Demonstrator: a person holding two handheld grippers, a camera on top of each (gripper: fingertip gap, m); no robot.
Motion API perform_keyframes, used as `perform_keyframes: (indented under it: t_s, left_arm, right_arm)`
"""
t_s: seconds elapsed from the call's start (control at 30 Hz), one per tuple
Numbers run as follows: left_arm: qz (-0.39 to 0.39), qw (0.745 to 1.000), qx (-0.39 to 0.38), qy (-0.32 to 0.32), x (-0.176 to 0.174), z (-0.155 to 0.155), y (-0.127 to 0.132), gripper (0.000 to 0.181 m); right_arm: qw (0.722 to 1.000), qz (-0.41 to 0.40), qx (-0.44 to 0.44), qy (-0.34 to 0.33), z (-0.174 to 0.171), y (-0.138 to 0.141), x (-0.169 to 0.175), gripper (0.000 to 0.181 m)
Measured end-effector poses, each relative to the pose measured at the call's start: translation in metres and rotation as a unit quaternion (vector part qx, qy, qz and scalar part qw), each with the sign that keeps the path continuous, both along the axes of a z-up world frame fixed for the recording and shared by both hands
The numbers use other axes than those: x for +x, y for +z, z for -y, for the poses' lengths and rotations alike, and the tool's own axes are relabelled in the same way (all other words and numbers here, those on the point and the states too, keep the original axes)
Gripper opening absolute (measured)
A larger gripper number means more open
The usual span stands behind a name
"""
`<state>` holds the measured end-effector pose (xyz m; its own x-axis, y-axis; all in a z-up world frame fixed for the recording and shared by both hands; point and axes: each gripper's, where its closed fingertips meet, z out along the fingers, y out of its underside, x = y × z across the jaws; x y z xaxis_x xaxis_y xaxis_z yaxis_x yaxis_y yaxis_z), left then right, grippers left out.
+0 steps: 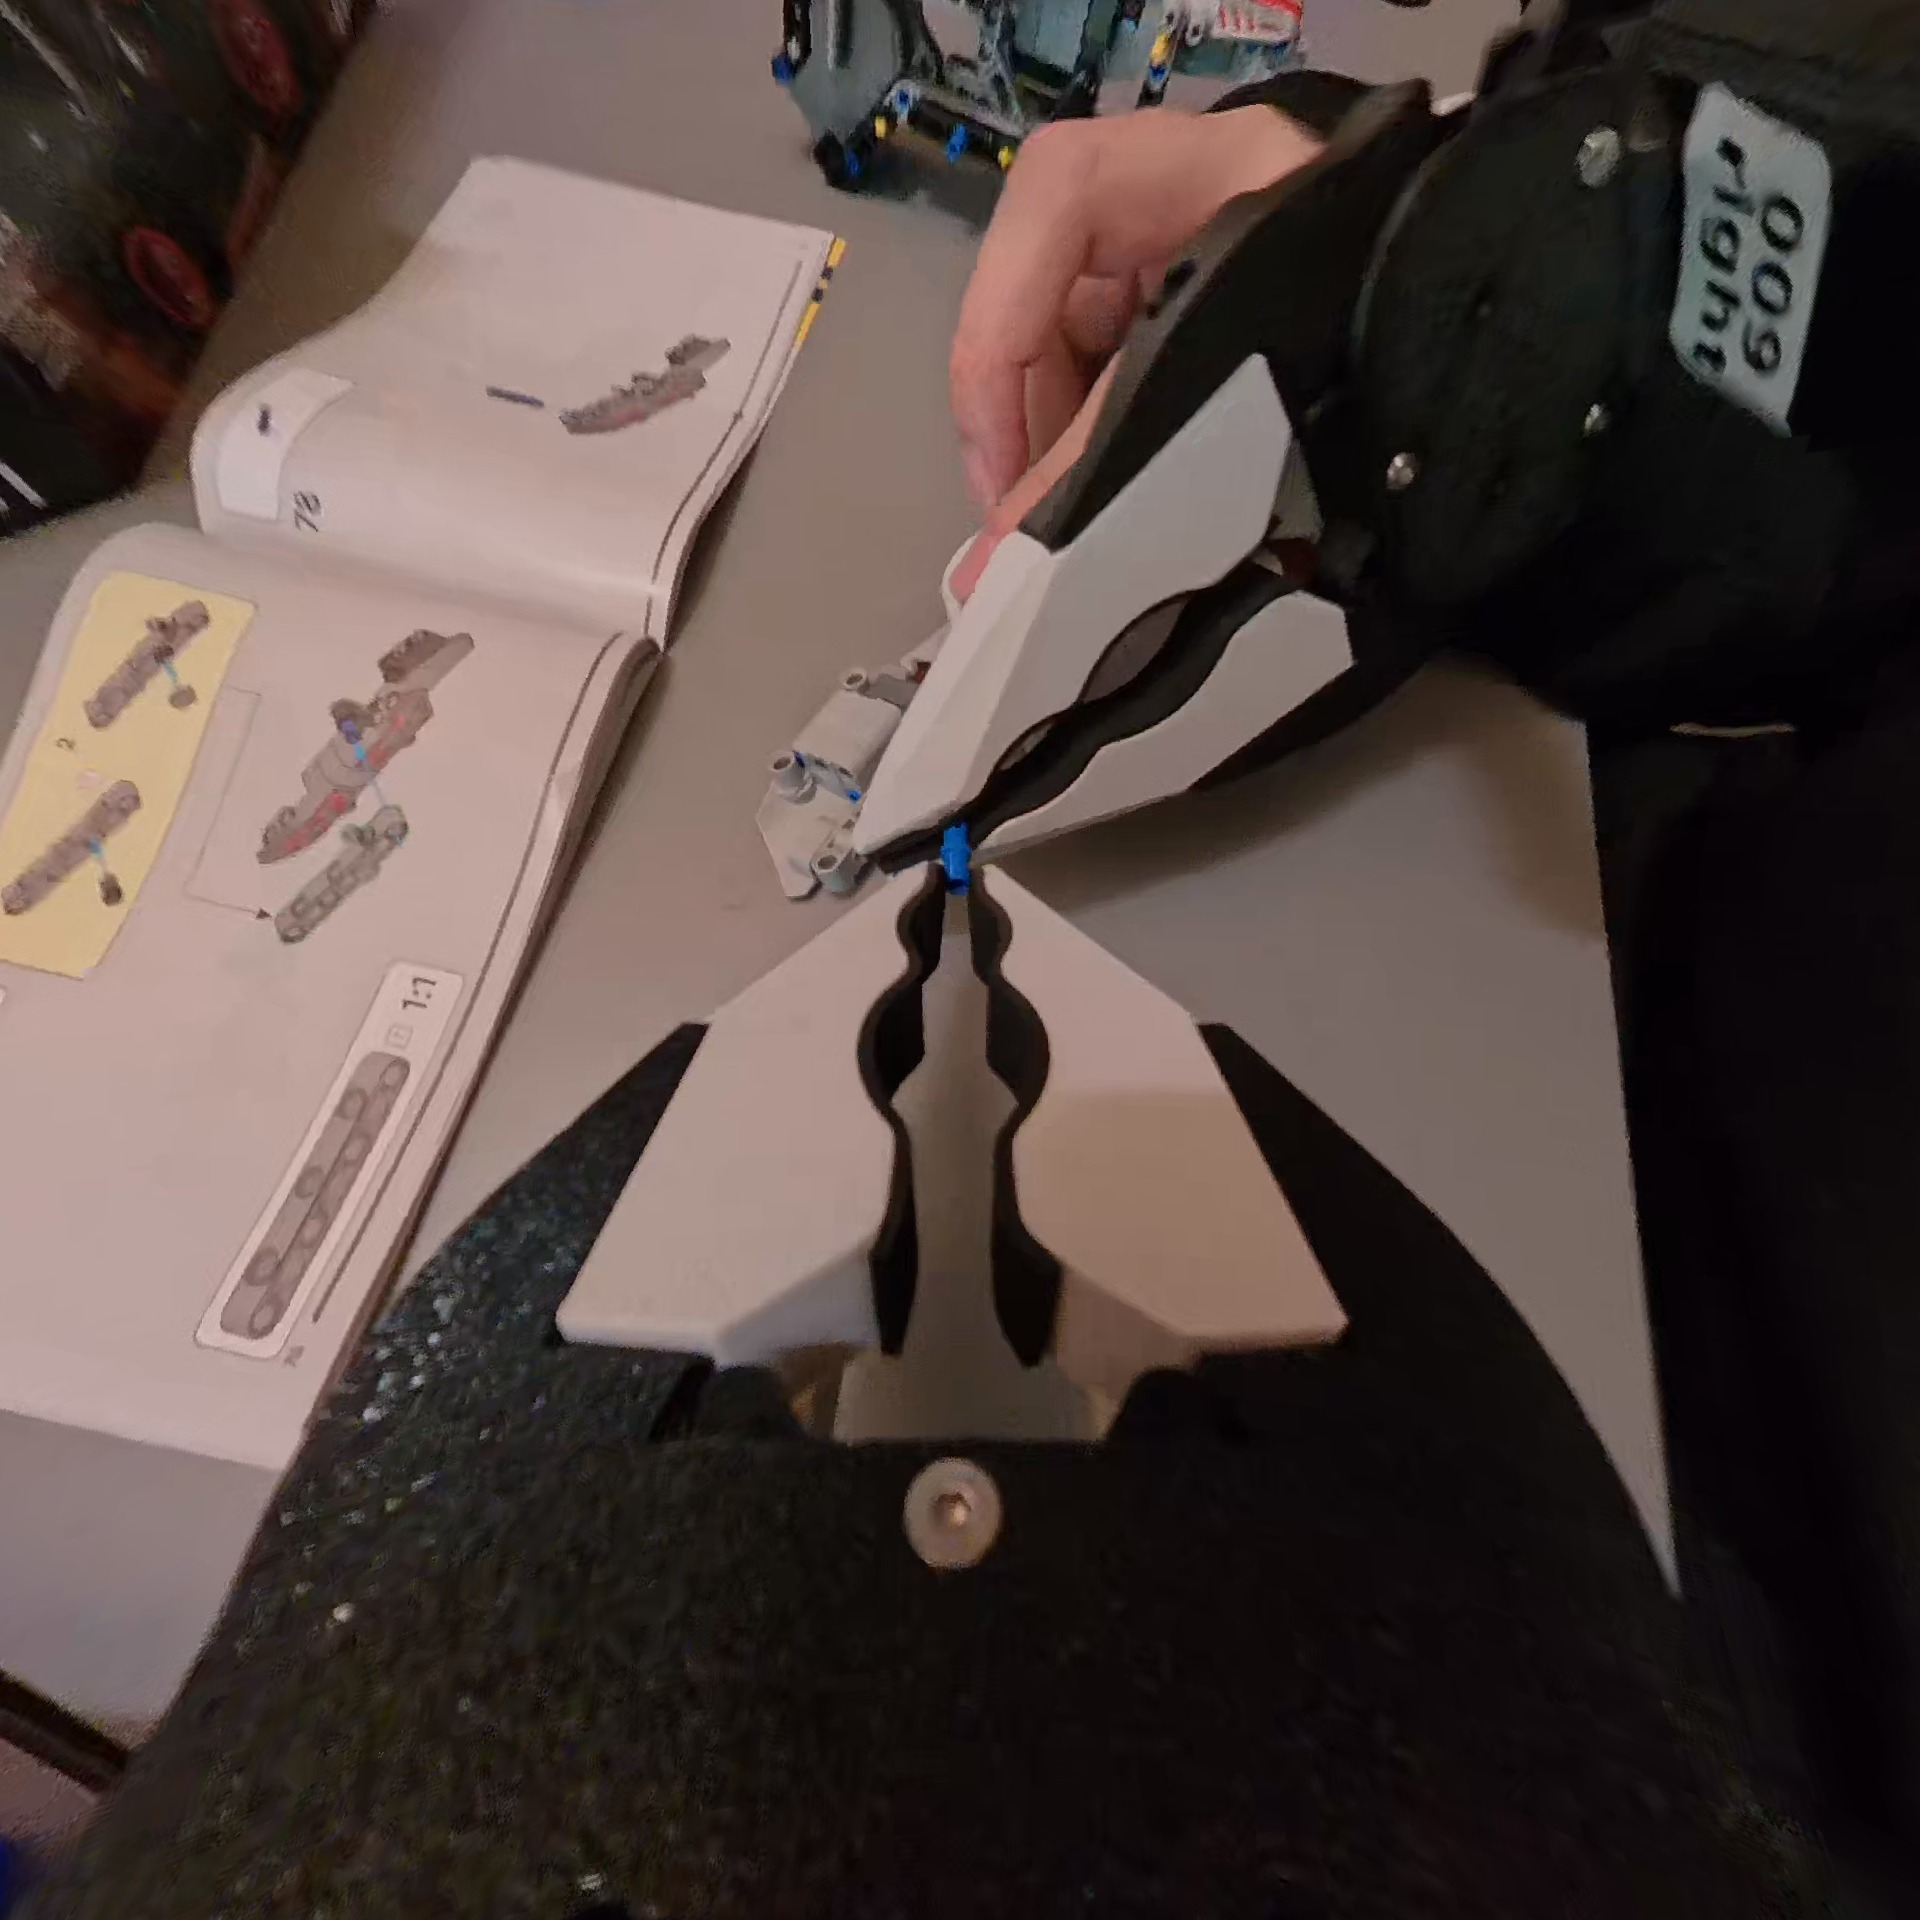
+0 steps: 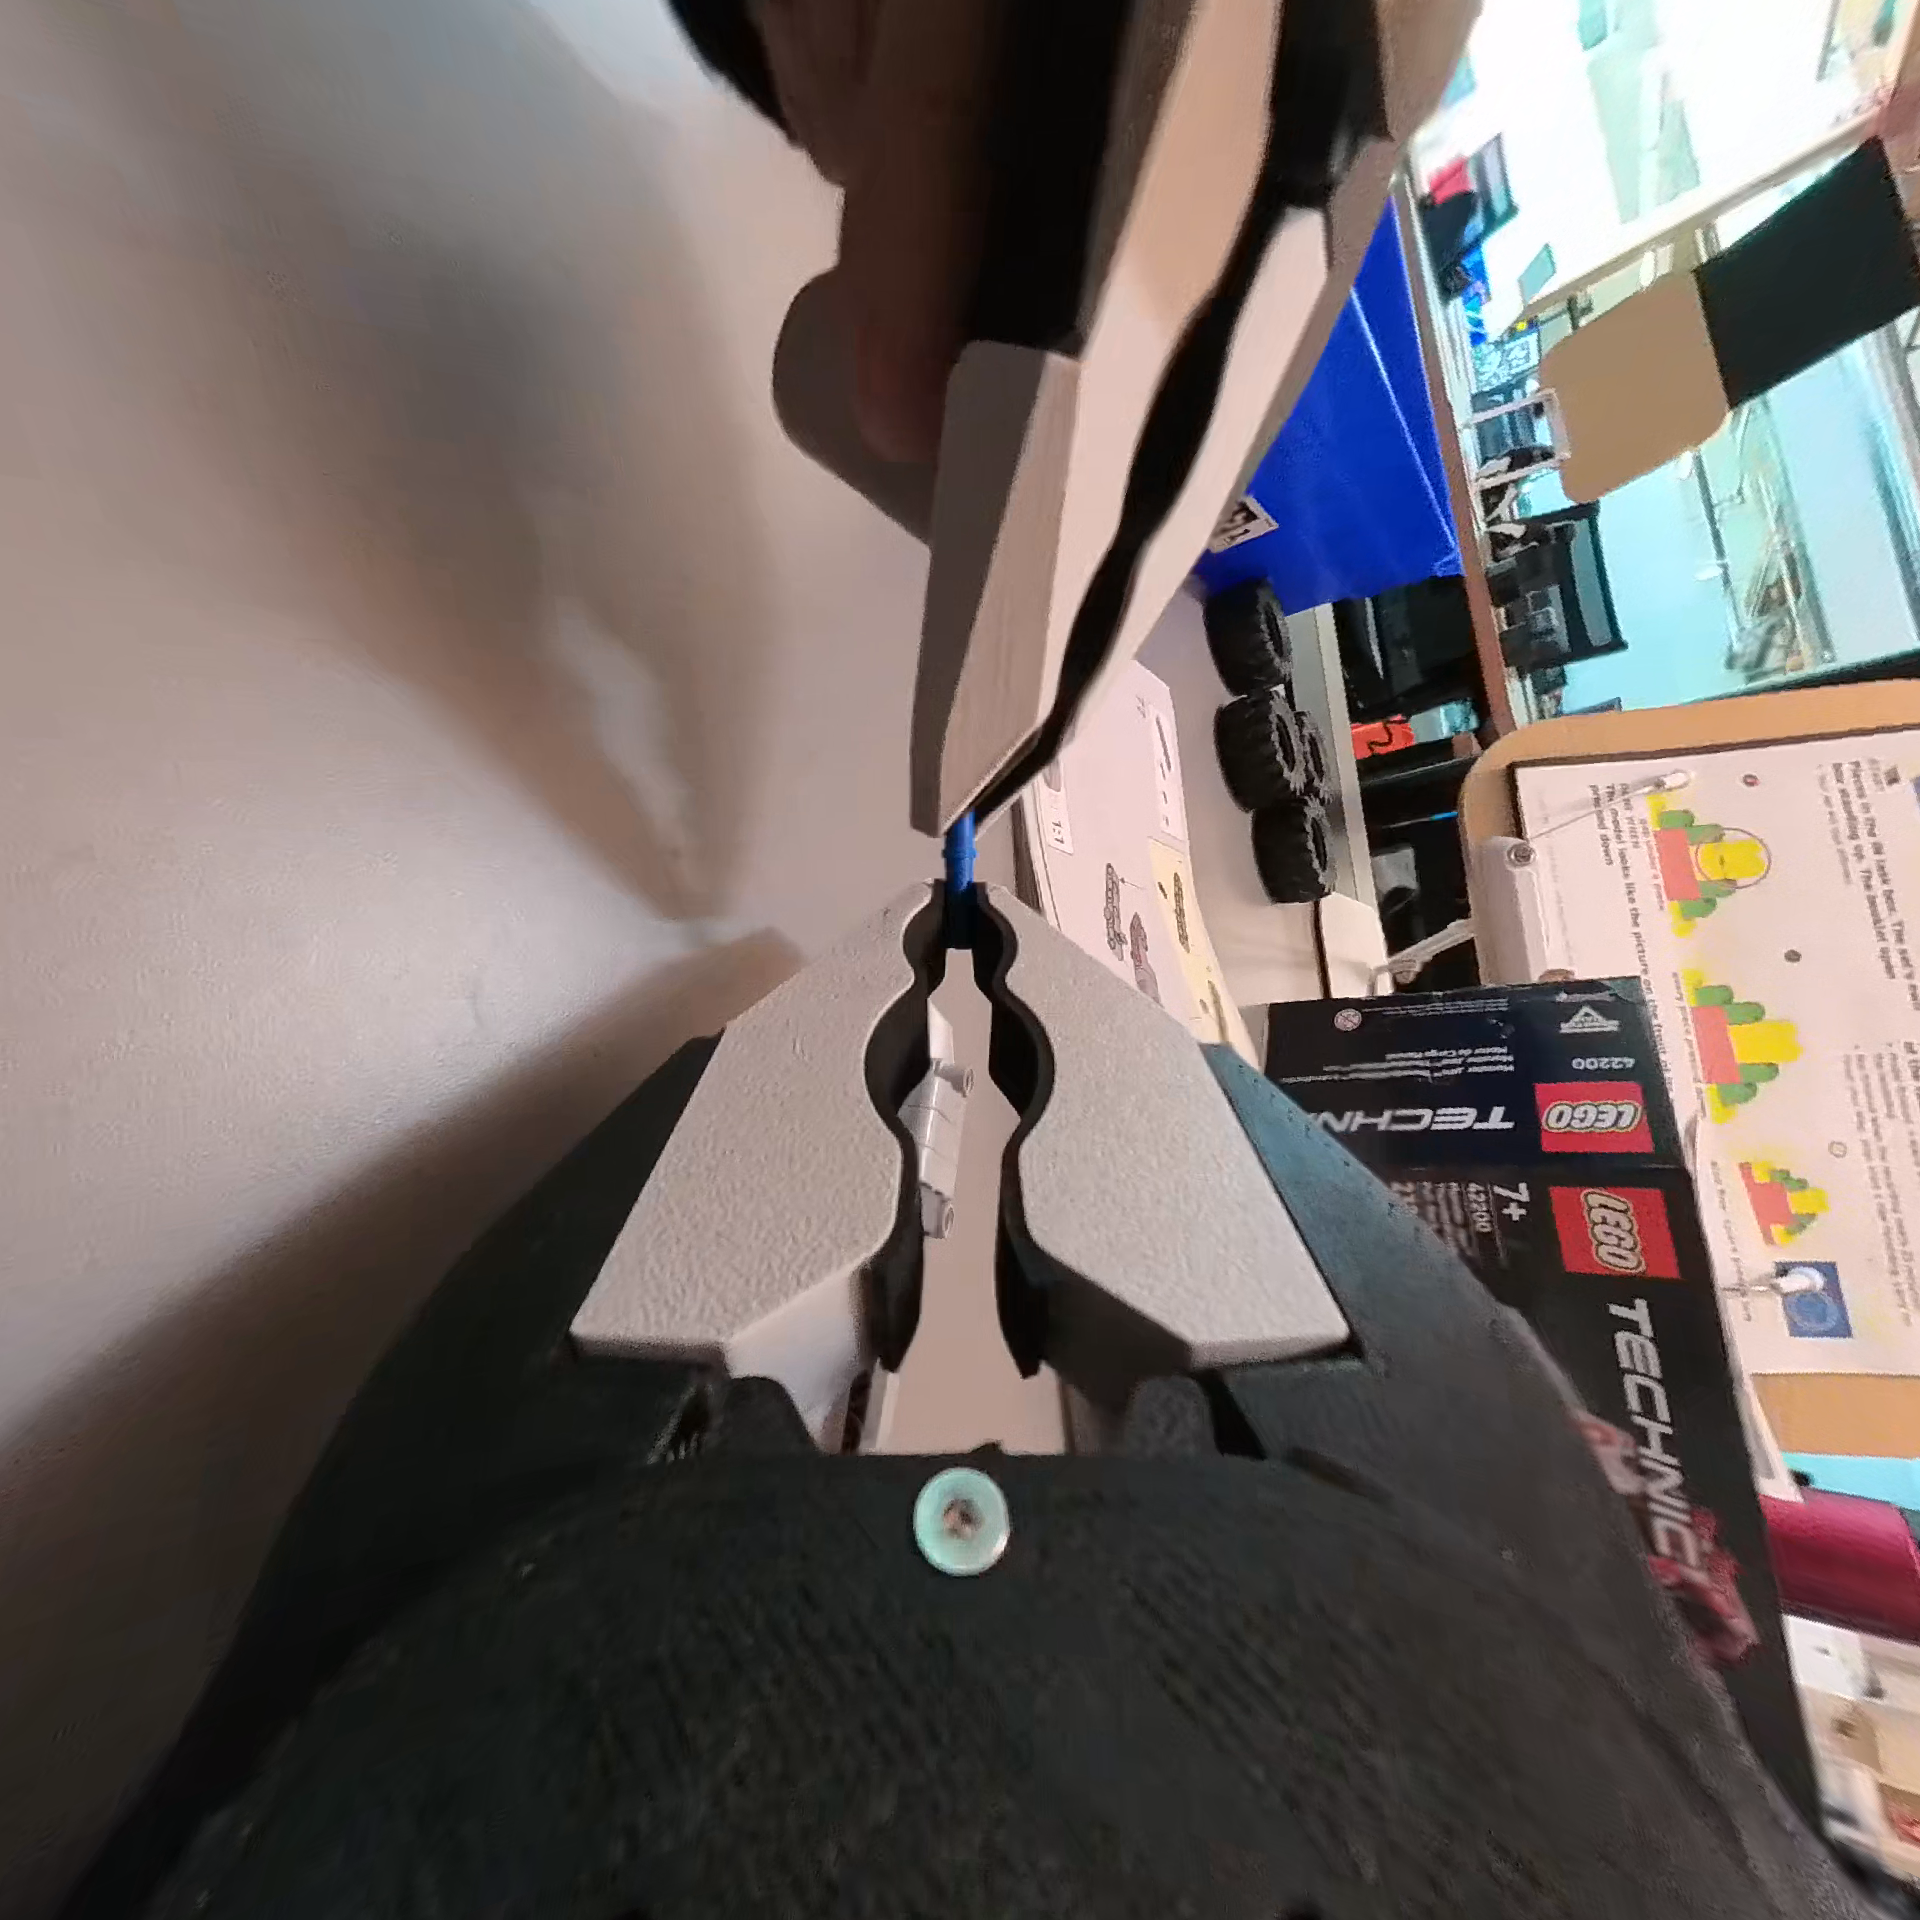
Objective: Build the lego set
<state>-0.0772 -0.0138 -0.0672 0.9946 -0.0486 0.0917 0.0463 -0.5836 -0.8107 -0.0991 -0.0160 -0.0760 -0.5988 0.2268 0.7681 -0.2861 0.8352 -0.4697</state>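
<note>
Blue pin (image 1: 954, 854) is clamped at both ends above the table (image 1: 1299, 935), left gripper (image 1: 951, 902) pinching its near end, right gripper (image 1: 914, 847) closed on its far end; a handover, apparently; one grip should loosen only once the other is secure, the pin kept straight; grey assembly (image 1: 821, 790) lies just left beyond the tips; instruction booklet (image 1: 416, 675) lies open further left; the partly built model (image 1: 935, 94) stands far back
</note>
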Motion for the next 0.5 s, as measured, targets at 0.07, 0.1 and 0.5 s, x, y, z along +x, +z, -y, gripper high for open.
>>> perform_keyframes:
  t_s: [0.07,0.1,0.5]
  left_arm:
    - [-0.015,1.000,0.022,0.000,0.003,0.000,0.001,0.001]
    - [-0.007,1.000,0.028,0.003,0.004,0.000,0.002,0.002]
    - [-0.001,0.990,-0.008,0.138,-0.004,0.004,-0.020,0.001]
  right_arm:
    - [1.000,0.013,-0.018,0.007,0.000,0.000,0.003,0.001]
    - [1.000,0.010,-0.023,0.012,0.001,0.001,0.004,0.001]
    - [0.965,0.244,-0.088,-0.037,-0.042,0.004,0.006,0.042]
